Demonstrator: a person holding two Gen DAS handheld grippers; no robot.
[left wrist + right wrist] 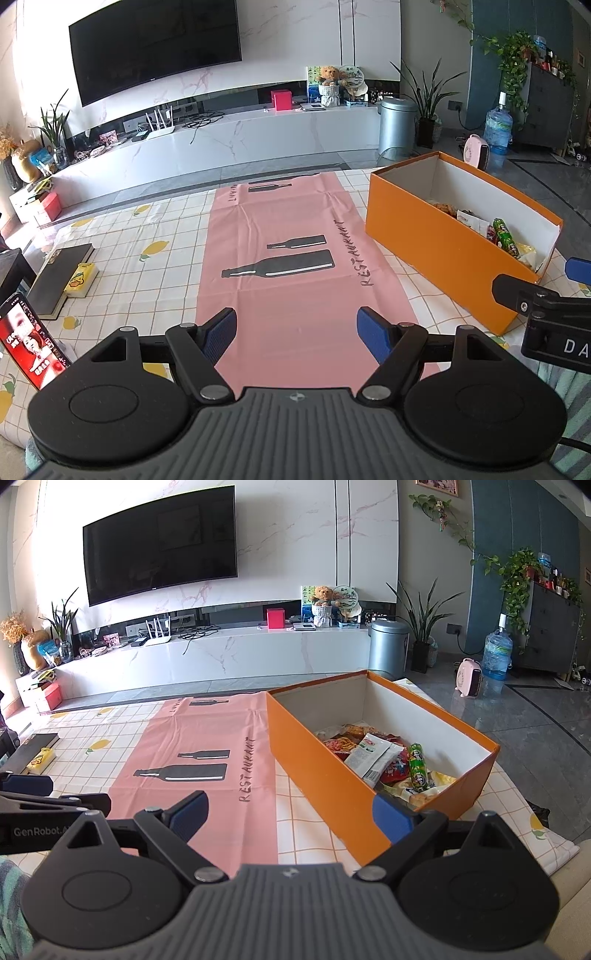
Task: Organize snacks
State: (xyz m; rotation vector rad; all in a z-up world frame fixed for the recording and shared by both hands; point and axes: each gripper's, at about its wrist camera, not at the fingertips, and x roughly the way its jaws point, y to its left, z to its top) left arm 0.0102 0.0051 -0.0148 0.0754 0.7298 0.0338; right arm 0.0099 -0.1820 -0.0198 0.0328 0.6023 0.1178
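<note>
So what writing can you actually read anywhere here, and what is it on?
"RESTAURANT": pink mat.
"GenRobot.A", cut off: left gripper.
"DA", cut off: right gripper.
Snack packets in the orange box, phone screen, yellow pack: print too small to read.

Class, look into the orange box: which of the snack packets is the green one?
The green packet, a narrow tube-shaped pack lying toward the box's near right end. Beside it lie a white flat packet and red packets; only this one is green.
</note>
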